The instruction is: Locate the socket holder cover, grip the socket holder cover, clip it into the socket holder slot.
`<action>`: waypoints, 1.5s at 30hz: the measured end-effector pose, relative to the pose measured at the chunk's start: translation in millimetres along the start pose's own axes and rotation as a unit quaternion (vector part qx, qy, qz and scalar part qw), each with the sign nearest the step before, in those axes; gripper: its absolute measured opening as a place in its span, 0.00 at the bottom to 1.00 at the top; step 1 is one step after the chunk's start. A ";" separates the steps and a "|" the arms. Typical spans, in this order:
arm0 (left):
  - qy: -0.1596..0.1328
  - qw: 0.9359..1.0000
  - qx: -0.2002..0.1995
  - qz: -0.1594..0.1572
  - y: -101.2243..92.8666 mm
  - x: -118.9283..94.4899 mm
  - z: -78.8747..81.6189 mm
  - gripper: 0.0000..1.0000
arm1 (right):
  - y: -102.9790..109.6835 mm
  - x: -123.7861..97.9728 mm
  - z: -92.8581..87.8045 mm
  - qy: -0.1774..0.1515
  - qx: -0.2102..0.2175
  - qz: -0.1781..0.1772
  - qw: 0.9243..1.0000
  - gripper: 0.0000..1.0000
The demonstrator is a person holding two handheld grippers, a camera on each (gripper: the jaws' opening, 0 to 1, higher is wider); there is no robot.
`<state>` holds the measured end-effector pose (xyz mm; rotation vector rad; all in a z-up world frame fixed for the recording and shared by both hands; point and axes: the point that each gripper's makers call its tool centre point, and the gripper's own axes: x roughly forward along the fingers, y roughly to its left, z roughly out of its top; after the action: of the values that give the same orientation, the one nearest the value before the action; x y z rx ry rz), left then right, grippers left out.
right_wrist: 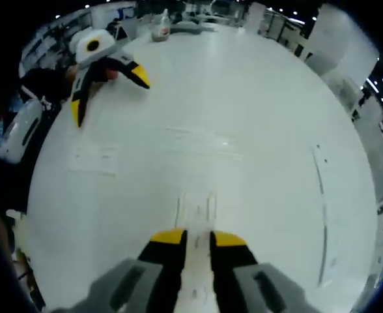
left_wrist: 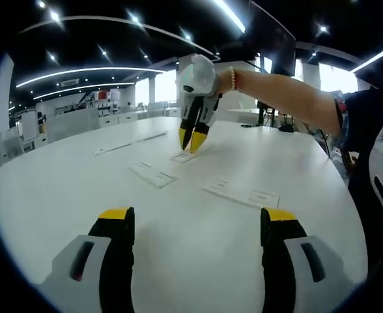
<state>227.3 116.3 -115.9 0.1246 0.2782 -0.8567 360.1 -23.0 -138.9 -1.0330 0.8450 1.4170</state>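
Gripping the cover (right_wrist: 197,208) on the table (right_wrist: 263,117), right claw (right_wrist: 196,238) closed; left claw (left_wrist: 197,215) open; next, carry it to the slot.

We see a smooth white table (left_wrist: 68,189) with a soft sheen. The socket holder cover (right_wrist: 196,210) looks like translucent plastic, though blur leaves us unsure.

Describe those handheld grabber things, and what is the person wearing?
Each gripper has a white-and-grey body and black jaws with yellow tips: the left gripper seen from behind, and the right gripper with a rounded white housing. The person wears a beaded bracelet on the wrist and a dark sleeve. No cables are visible.
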 end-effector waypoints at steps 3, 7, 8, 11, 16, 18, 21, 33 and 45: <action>0.001 1.000 -0.001 -0.001 -0.2 0.5 -0.7 0.78 | -3.0 -0.9 -2.7 0.009 -0.001 0.000 1.000 0.17; 0.003 1.000 -0.002 -0.002 0.2 0.9 -2.2 0.78 | -1.4 0.1 -2.7 0.018 -0.004 0.006 1.000 0.17; 0.005 1.000 -0.002 -0.002 0.3 1.1 -3.2 0.78 | -2.3 0.5 -1.8 0.022 -0.006 0.007 1.000 0.17; 0.006 1.000 -0.001 -0.001 1.2 0.8 -4.1 0.78 | -1.6 1.2 -1.1 0.035 -0.010 0.012 0.999 0.17; 0.007 1.000 -0.001 0.001 2.5 -0.1 -5.1 0.78 | -0.4 2.5 -0.2 0.069 -0.022 0.023 0.997 0.16; 0.006 1.000 0.000 0.002 2.8 -0.6 -4.6 0.78 | 0.3 2.8 -0.1 0.079 -0.034 0.023 0.996 0.16; 0.005 1.000 0.000 0.001 2.4 -0.9 -4.0 0.78 | -0.2 2.6 3.0 0.074 -0.028 0.026 0.997 0.15; 0.010 1.000 0.001 -0.004 0.9 0.3 -6.4 0.78 | -3.2 1.4 3.8 0.081 -0.022 0.035 0.996 0.15; 0.013 1.000 0.001 -0.003 2.3 1.1 -7.2 0.78 | -5.0 3.2 6.6 0.069 -0.018 0.036 0.997 0.15</action>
<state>228.3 118.5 -123.2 0.1363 0.3022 -0.8624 364.3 -15.2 -139.3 -1.1483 0.9684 1.4384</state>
